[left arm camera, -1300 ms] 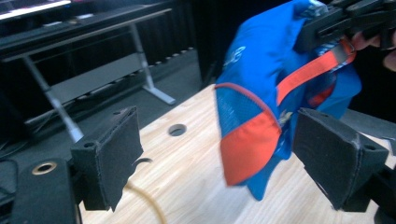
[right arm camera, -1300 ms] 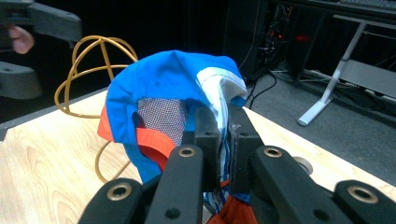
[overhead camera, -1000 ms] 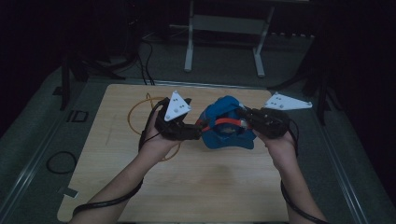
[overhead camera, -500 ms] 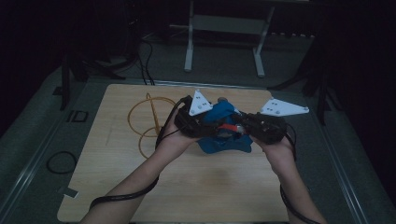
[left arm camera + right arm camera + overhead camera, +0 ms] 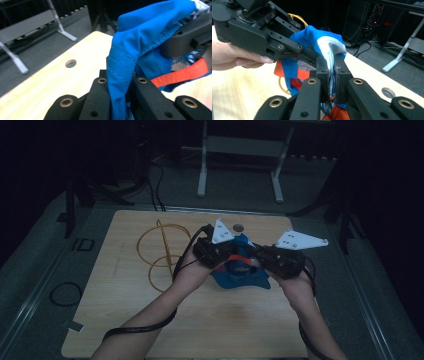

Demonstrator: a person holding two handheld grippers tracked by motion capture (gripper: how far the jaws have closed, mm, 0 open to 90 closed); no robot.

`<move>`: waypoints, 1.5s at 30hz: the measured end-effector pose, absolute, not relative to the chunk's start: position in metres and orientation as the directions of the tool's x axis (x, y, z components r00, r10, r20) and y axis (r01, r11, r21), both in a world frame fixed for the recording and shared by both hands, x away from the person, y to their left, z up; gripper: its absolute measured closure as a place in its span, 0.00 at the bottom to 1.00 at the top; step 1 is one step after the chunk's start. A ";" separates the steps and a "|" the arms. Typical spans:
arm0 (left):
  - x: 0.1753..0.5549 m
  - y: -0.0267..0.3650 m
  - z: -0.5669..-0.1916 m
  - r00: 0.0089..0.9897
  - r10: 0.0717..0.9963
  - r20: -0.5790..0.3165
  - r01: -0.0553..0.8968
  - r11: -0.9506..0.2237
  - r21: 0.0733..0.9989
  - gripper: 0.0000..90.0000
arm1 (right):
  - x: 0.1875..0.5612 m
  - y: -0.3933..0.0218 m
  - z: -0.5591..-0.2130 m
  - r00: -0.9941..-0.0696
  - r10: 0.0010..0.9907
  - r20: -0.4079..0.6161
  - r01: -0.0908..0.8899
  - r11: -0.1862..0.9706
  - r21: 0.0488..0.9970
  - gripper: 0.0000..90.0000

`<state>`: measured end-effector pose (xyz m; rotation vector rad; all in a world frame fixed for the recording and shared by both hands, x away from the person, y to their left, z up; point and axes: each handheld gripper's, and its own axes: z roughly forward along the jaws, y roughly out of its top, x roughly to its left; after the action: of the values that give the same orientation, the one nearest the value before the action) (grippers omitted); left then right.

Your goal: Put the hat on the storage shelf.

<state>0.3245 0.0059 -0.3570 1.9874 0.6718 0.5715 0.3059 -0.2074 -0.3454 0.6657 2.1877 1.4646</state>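
Observation:
A blue cloth (image 5: 240,277) with an orange strap (image 5: 180,75) and a white panel (image 5: 329,46) is bunched at the middle of the wooden table (image 5: 125,310). My left gripper (image 5: 120,75) has just been closing, and its jaws now pinch a stitched blue fold (image 5: 125,57). My right gripper (image 5: 331,65) is shut on the white and blue edge of the same cloth. In the high view the left gripper (image 5: 235,254) and right gripper (image 5: 257,260) meet tip to tip over the cloth, which is lifted between them.
A yellow wire stand of rings (image 5: 160,250) sits left of the cloth on the table. A round hole (image 5: 238,227) lies in the table beyond the grippers. A white metal frame (image 5: 240,150) stands on the floor behind. Cables trail from both grippers.
The left gripper has moved right to the cloth, and its jaws have gone from open to shut on a blue fold. The right gripper has stayed put, still gripping.

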 end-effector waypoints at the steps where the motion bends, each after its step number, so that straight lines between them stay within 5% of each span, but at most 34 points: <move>1: 0.325 0.005 -0.357 0.738 0.662 0.133 0.220 -0.422 0.880 0.99 | 0.306 -0.208 -0.346 -0.798 0.598 -0.072 0.159 0.325 0.932 0.94; 12: 0.319 0.002 -0.354 0.708 0.660 0.252 0.108 -0.453 0.885 1.00 | 0.299 -0.211 -0.350 -0.797 0.601 -0.055 0.167 0.307 0.937 0.92; 22: 0.318 0.009 -0.352 0.716 0.639 0.283 0.043 -0.444 0.895 1.00 | 0.281 -0.223 -0.344 -0.805 0.591 -0.041 0.149 0.270 0.951 0.71; 29: 0.318 0.023 -0.352 0.717 0.632 0.294 -0.019 -0.404 0.914 1.00 | 0.272 -0.236 -0.343 -0.796 0.603 -0.051 0.132 0.255 0.958 0.68; 45: 0.320 0.061 -0.348 0.882 0.382 0.275 -0.211 -0.201 0.957 0.99 | 0.257 -0.240 -0.349 -0.823 0.566 -0.039 0.120 0.240 0.963 0.71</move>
<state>0.3198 0.0607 -0.3476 1.6913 0.1326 0.5394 0.2570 -0.2402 -0.3490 0.6299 2.1395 1.6088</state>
